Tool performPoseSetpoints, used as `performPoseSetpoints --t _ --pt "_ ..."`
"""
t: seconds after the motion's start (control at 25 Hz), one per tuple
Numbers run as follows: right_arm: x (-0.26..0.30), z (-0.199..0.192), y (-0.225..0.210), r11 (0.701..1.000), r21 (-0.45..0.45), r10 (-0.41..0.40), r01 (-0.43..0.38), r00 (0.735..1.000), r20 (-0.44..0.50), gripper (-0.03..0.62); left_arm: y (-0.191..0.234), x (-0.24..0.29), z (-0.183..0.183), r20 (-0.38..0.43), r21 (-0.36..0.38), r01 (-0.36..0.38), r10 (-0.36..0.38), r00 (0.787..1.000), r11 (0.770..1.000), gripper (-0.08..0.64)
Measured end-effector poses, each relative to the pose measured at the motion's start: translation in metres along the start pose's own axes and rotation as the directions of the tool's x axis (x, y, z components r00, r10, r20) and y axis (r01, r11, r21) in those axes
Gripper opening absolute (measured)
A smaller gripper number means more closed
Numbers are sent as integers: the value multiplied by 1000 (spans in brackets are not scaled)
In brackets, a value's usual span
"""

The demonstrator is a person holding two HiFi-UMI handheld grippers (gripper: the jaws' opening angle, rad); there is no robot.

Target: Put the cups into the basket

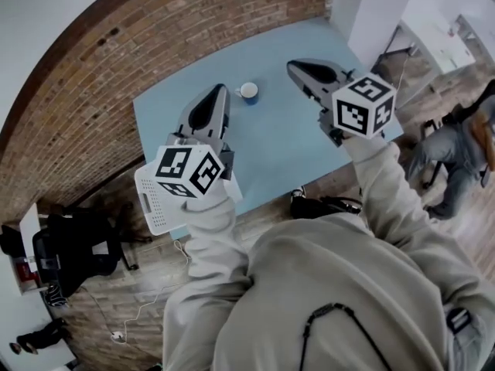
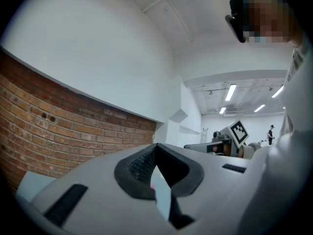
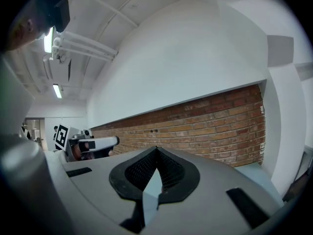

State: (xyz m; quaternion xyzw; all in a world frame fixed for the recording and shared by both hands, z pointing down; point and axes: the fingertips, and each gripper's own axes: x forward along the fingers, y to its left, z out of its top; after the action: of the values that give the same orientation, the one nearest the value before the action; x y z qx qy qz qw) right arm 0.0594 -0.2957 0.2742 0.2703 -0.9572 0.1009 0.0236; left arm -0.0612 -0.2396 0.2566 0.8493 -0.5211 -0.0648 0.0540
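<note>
A small blue cup with a white inside [image 1: 248, 91] stands on the light blue table [image 1: 286, 137], towards its far edge. It sits between my two grippers and a little beyond them. My left gripper [image 1: 224, 89] is just left of the cup, jaws together, holding nothing. My right gripper [image 1: 291, 65] hovers to the right of the cup, also shut and empty. A white perforated basket [image 1: 151, 204] rests at the table's near left corner, partly hidden by the left marker cube. In the left gripper view my left gripper [image 2: 155, 145] faces the brick wall; my right gripper [image 3: 156, 148] does the same in its view.
A brick wall [image 1: 116, 60] runs behind the table. A white pillar [image 1: 371, 14] stands at the far right corner. A seated person [image 1: 464, 141] is on the right, and a black chair [image 1: 73, 246] is at lower left. Cables [image 1: 131, 315] lie on the wooden floor.
</note>
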Motion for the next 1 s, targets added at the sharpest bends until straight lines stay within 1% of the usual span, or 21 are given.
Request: performPoseSetpoints --t 0.08,0.16,0.24,0.32,0.44,0.56,0.68,0.84,1.0 --pt "12 -2 -25 1000 11 6 -5 1000 -17 9 20 26 -3 5 -29 -35 35 999 999 -3" --pt "22 -4 -51 1000 30 5 -4 999 -31 9 26 54 -13 -30 -32 -26 25 999 999 -3" --pt "33 -3 -75 999 49 6 -4 999 -35 9 29 78 -21 -65 -19 -5 4 998 1000 -3" --pt "49 -1 -92 998 56 19 -16 999 -39 9 39 98 -26 -81 -18 -12 10 997 1000 -3" --pt "74 -3 -105 997 58 57 -54 996 -61 9 57 116 -33 -90 -38 -40 37 995 998 -3" --pt "99 -5 -110 994 63 92 -87 992 -87 9 67 120 -38 -109 -37 -64 60 992 997 -3" --pt "117 -3 -103 992 56 115 -111 989 -93 9 82 113 -37 -117 -45 -84 78 990 995 -3" --pt "136 12 -89 993 32 118 -116 991 -64 9 105 104 -22 -100 -44 -97 92 991 994 -3" --pt "144 19 -71 991 -9 131 -132 989 -73 9 113 106 -7 -81 -45 -81 78 994 996 -3"
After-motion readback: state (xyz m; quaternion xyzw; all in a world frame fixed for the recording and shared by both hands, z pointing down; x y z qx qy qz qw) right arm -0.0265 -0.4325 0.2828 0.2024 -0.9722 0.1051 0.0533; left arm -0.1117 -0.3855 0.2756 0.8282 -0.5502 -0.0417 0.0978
